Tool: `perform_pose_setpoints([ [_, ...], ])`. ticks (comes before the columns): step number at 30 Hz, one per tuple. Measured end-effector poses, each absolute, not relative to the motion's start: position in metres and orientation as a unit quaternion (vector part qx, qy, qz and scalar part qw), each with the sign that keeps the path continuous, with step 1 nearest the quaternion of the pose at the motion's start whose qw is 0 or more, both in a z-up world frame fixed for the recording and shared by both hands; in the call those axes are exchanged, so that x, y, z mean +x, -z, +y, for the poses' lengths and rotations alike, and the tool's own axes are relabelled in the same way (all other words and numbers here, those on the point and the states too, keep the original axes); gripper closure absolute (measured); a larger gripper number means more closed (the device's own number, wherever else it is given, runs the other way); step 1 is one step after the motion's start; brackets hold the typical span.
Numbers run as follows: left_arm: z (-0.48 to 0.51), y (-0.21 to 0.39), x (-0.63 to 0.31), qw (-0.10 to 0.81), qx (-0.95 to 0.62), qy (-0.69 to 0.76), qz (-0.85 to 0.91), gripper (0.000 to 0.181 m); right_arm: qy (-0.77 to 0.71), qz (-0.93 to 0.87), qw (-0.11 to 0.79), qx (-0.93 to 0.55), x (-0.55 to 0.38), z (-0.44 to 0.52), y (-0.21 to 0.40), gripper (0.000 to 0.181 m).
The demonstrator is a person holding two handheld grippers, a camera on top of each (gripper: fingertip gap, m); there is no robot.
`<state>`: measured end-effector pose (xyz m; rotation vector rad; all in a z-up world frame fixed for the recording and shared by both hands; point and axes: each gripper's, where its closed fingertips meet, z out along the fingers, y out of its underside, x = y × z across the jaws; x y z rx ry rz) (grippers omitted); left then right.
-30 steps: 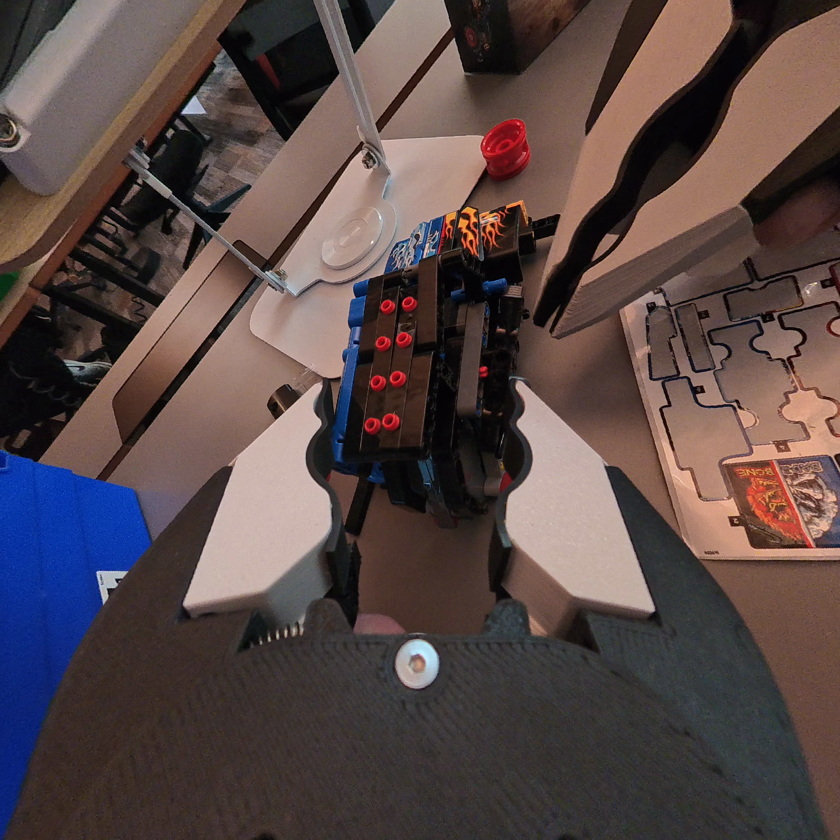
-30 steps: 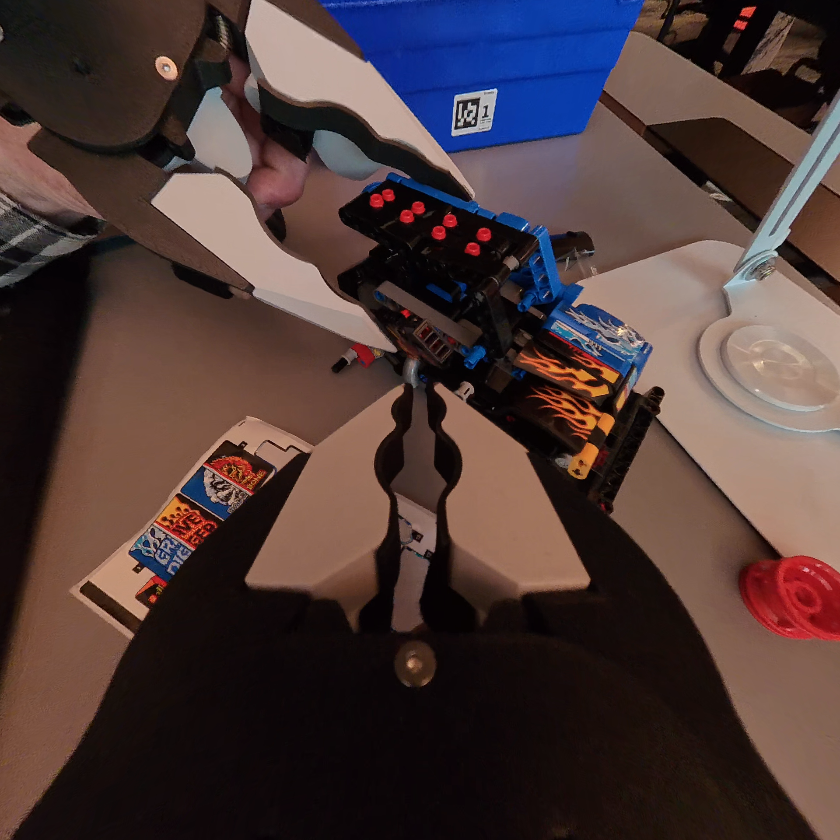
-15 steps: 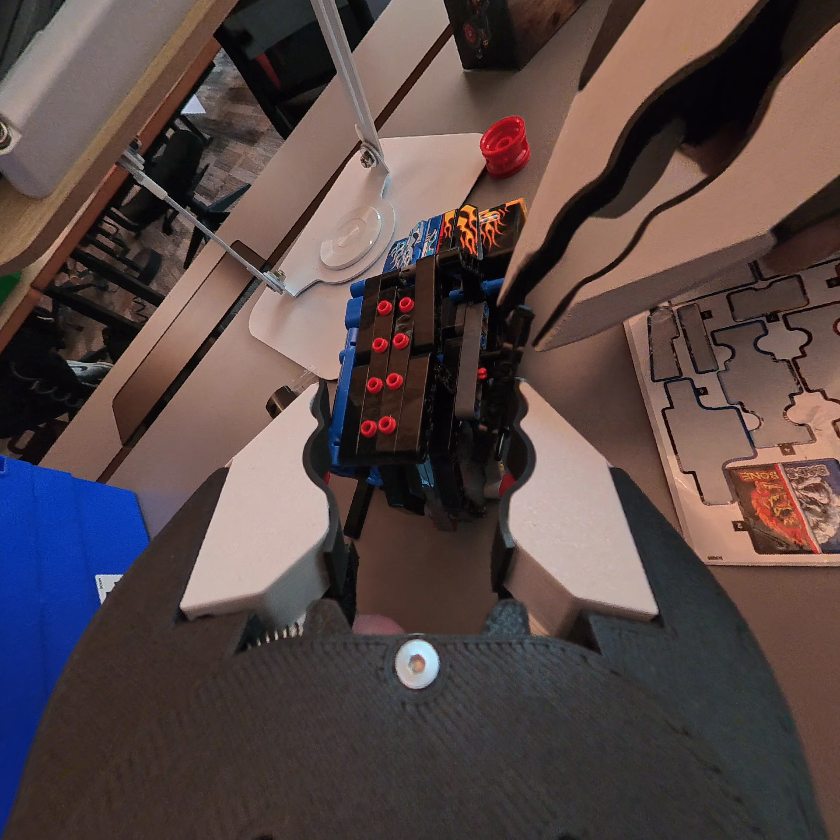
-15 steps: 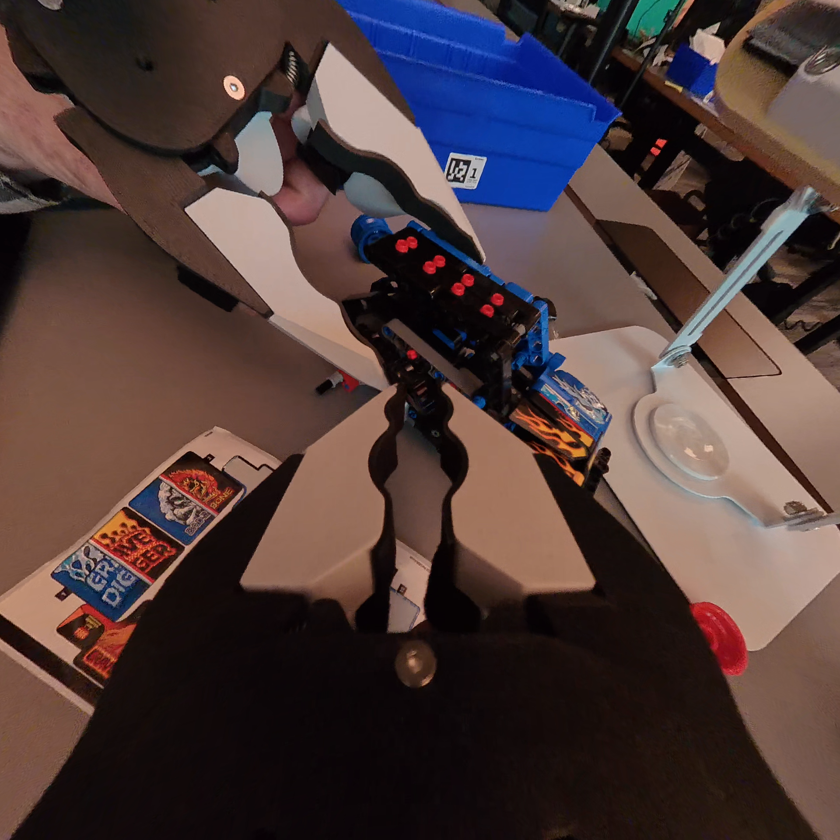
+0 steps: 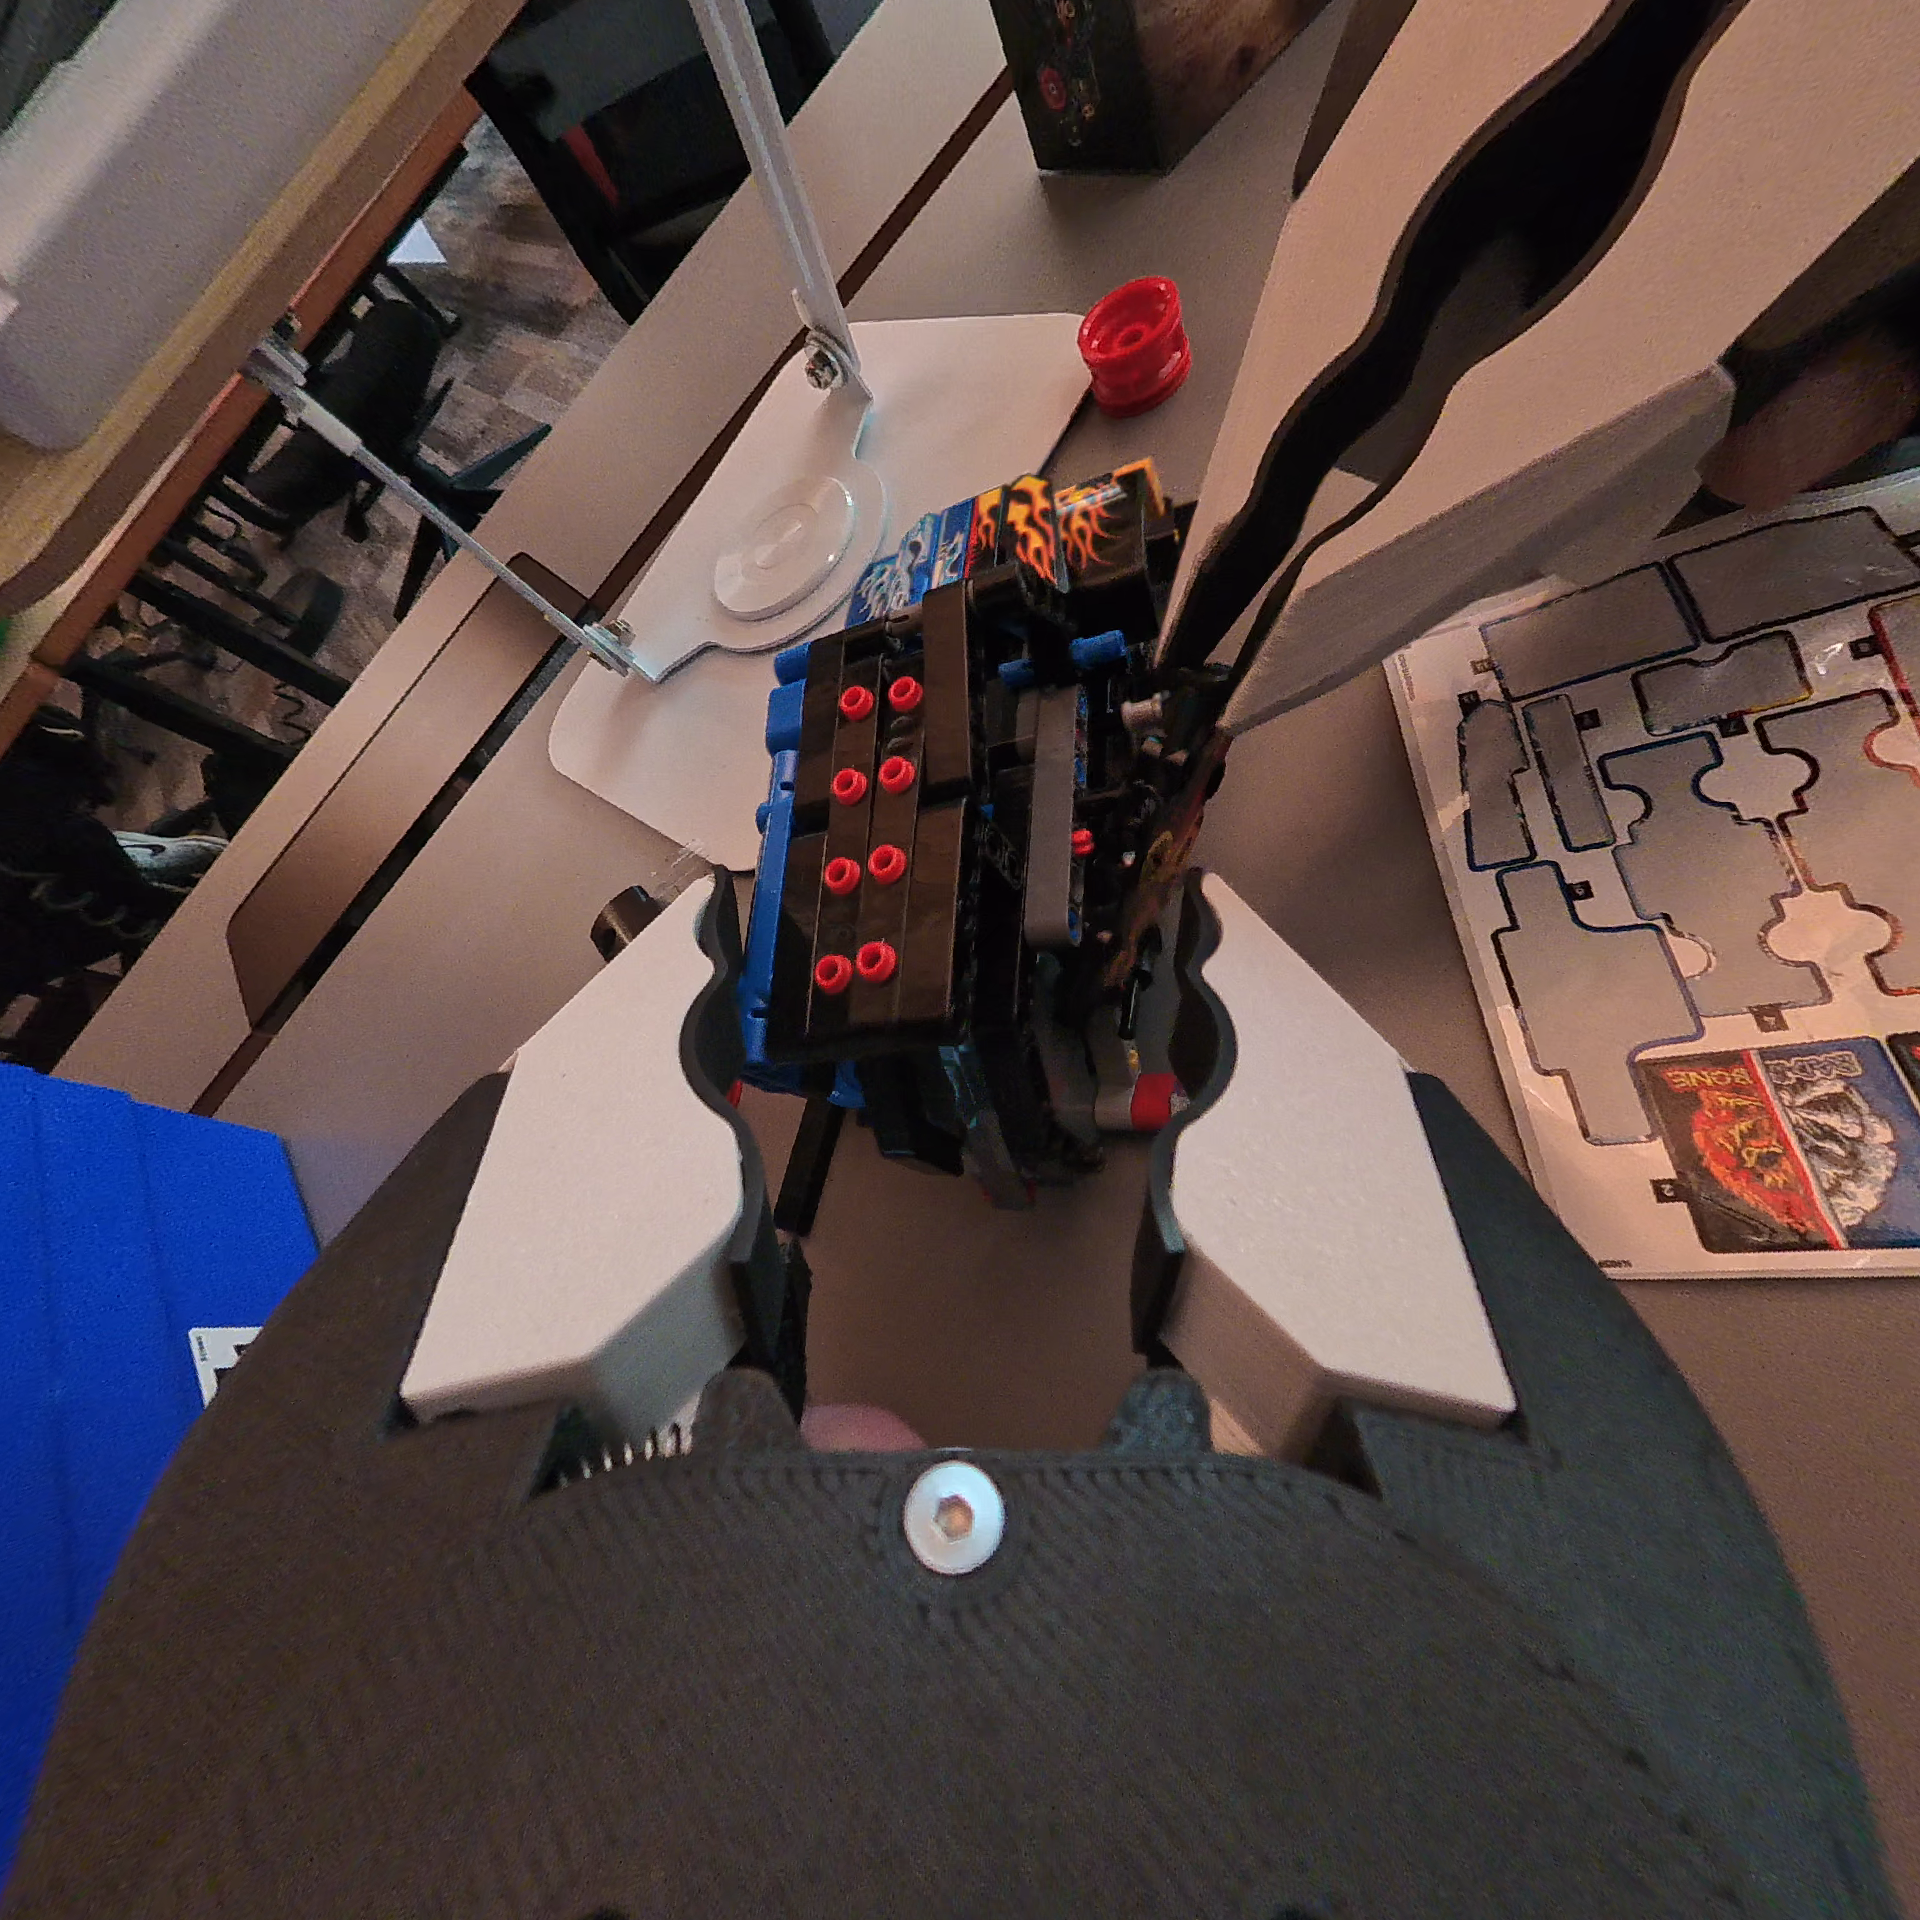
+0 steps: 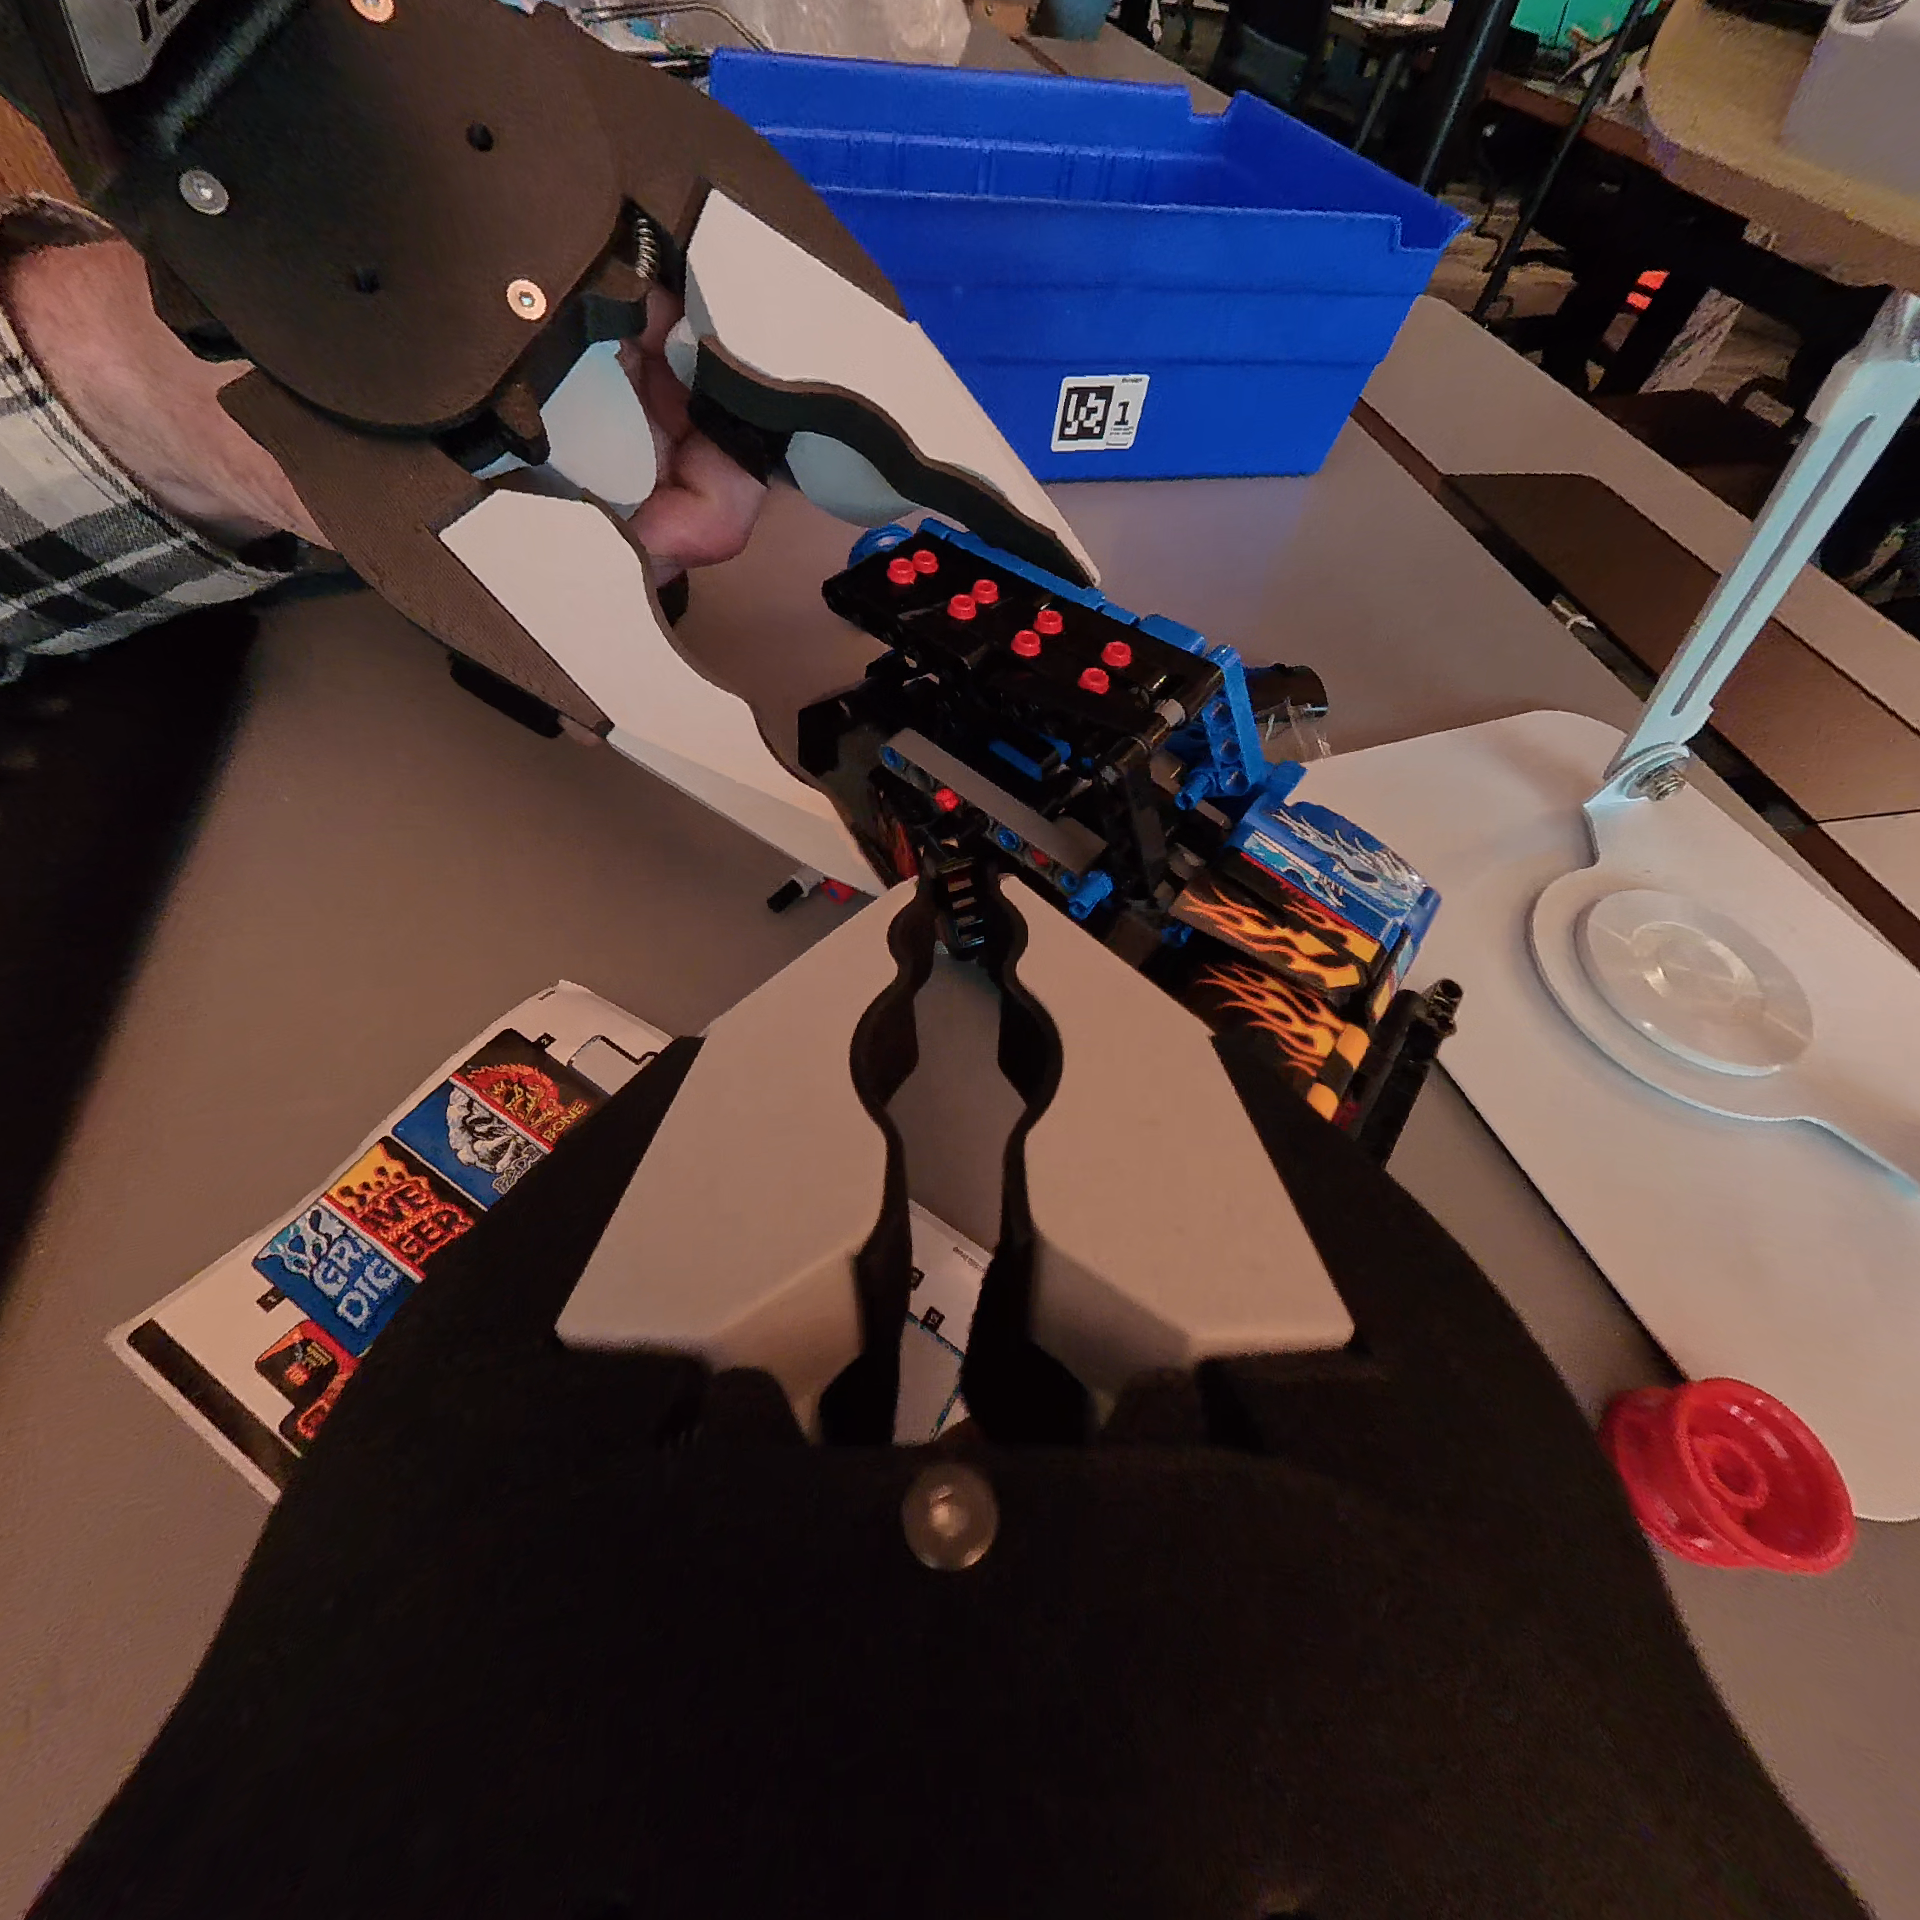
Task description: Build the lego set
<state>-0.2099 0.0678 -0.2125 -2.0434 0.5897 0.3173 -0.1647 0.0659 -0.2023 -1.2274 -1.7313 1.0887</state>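
The left gripper [image 5: 956, 914] clamps its grey fingers on both flanks of the half-built black and blue brick vehicle with red studs and flame-printed panels [image 5: 935, 831], holding it at the centre of the left wrist view above the grey table [image 5: 1351, 935]. The right gripper [image 6: 956, 904], entering from one o'clock in that view, has its fingers nearly pressed together, pinching a small black ribbed piece [image 6: 961, 899] against the model's side. A red plastic wheel hub [image 5: 1132, 343] lies at twelve o'clock by the white flat lamp base [image 5: 935, 416], a partly used sticker sheet [image 5: 1714, 883] at three o'clock, a blue plastic bin [image 6: 1091, 260] behind.
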Motion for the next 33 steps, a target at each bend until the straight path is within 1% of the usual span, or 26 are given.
perform_pose_setpoints([
  [5,0.0675,0.2125,-0.2099,0.476,-0.836,-0.127,0.24,0.098,-0.442,-0.667,0.367,-0.476,-0.1612,0.0669,0.1939,0.175],
  [18,0.0675,0.2125,-0.2107,0.477,-0.837,-0.127,0.238,0.098,-0.454,-0.672,0.336,-0.48,-0.157,0.0662,0.2003,0.175],
  [33,0.0672,0.2134,-0.211,0.476,-0.837,-0.126,0.237,0.094,-0.461,-0.664,0.331,-0.487,-0.1568,0.0688,0.2009,0.175],
])
